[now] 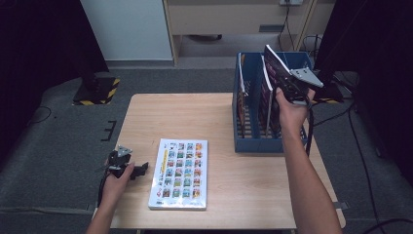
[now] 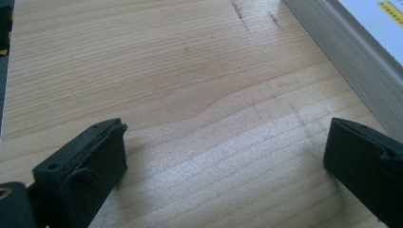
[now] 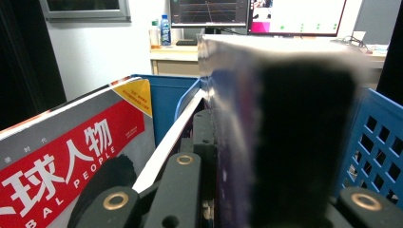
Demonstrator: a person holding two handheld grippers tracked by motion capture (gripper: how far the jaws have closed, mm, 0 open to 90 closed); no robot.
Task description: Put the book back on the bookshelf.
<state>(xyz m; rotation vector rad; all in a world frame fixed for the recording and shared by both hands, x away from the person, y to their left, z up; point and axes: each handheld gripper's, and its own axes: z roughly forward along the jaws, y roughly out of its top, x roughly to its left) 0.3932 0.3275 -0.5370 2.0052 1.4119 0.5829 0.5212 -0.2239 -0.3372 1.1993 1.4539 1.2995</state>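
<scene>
Right gripper (image 1: 292, 87), raised over the blue file rack (image 1: 258, 144) at the table's (image 1: 195, 109) far right, clamped on a dark-covered magazine (image 1: 273, 66) tilted toward the rack's left, lower edge already between the rack's walls. In the right gripper view, jaws drawn together on the thin magazine (image 3: 228, 142), a red-covered magazine (image 3: 71, 156) leaning in the neighbouring slot behind a white divider edge (image 3: 166, 142).

Left gripper (image 1: 127, 168) resting low on the table near the front left, jaws apart and holding nothing, bare wood between them (image 2: 214, 156), just beside the thick picture book (image 1: 180, 173) lying flat.

Probable hazards: tilted lower corner catching on a divider or on magazines already filed, buckling the cover; glossy cover slipping through a narrow pinch near one edge, dropping askew; sideways pressure during lowering shoving the light rack along the table, with no second hand steadying it. Whether the chosen slot is free at the bottom cannot be judged.
</scene>
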